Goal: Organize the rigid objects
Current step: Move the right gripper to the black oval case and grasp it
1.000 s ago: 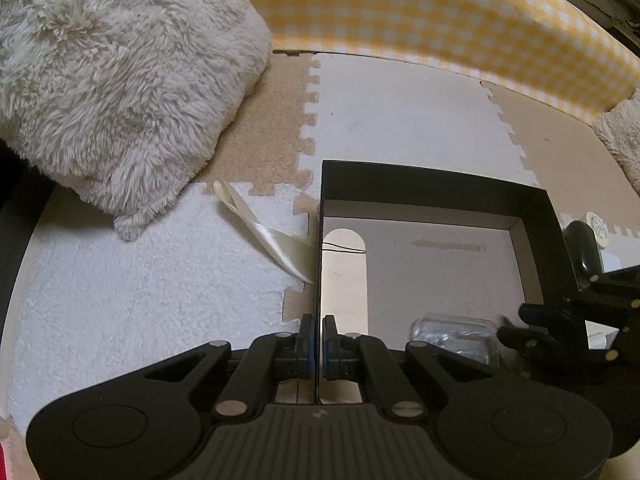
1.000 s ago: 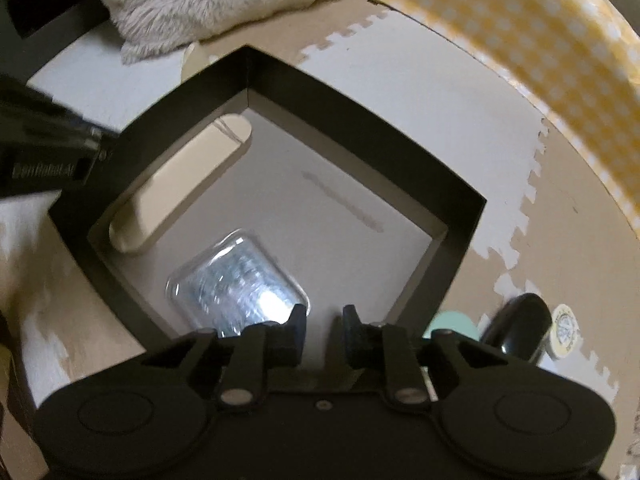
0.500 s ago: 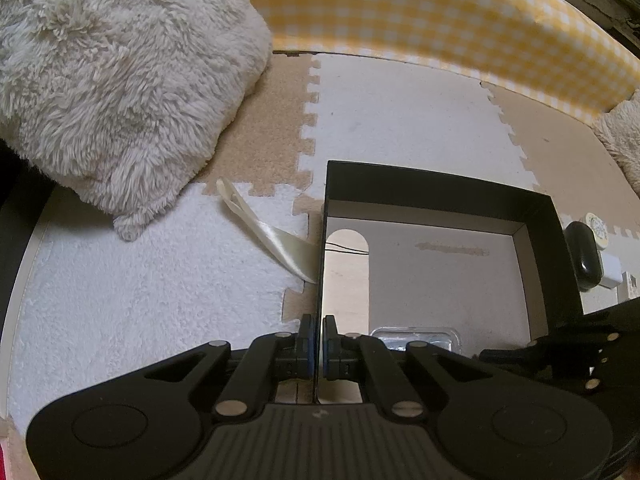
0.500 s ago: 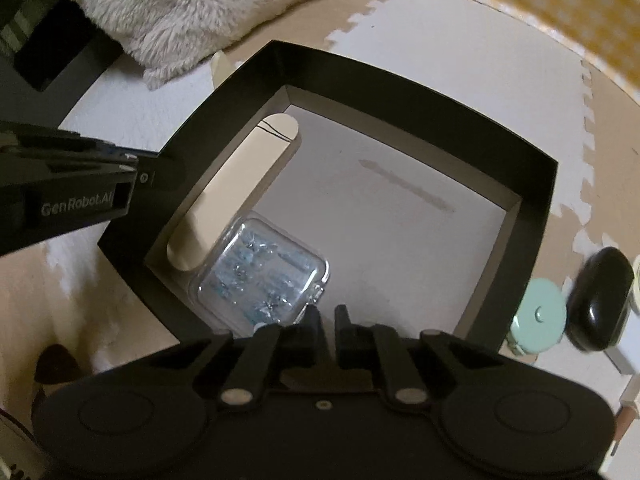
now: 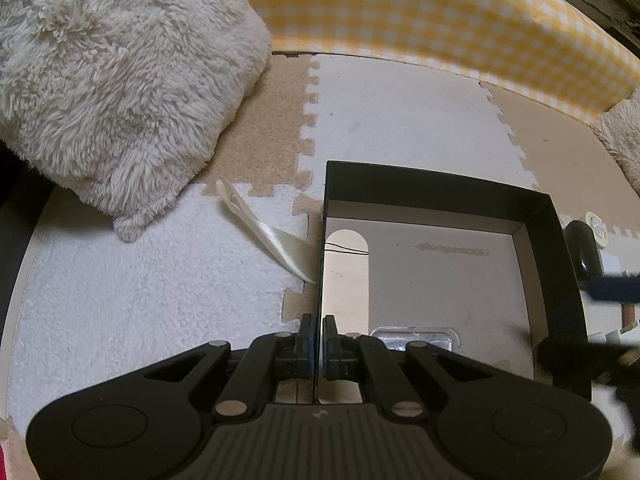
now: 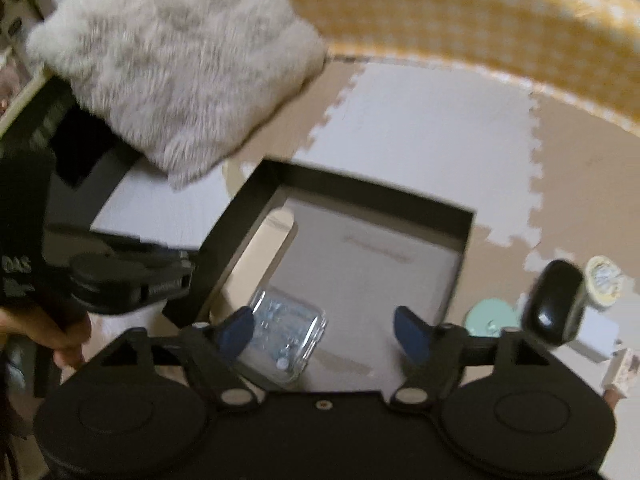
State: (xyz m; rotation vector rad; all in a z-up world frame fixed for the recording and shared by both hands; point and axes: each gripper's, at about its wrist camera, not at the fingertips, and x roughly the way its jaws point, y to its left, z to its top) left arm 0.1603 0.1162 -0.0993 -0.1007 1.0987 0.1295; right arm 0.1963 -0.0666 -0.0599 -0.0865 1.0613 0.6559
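Note:
A black open box (image 5: 432, 188) (image 6: 352, 184) lies on the floor mat. My left gripper (image 5: 319, 336) is shut on the box's left wall near its front corner. Inside lie a flat beige piece with a rounded end (image 5: 346, 268) and a clear plastic case (image 5: 416, 338) (image 6: 288, 332). My right gripper (image 6: 326, 330) is open and empty, raised over the box's near side. A black mouse (image 6: 554, 306), a mint round object (image 6: 490, 318) and a round yellow-white tin (image 6: 604, 286) lie right of the box.
A fluffy cream cushion (image 5: 108, 80) lies at the far left. A cream ribbon (image 5: 264, 232) lies on the white mat by the box. A yellow checked edge (image 5: 440, 16) runs along the back. White items (image 6: 592, 338) lie at the right.
My right gripper has opened and pulled back and up from the box, leaving the clear case inside. The left gripper has kept its hold on the box wall.

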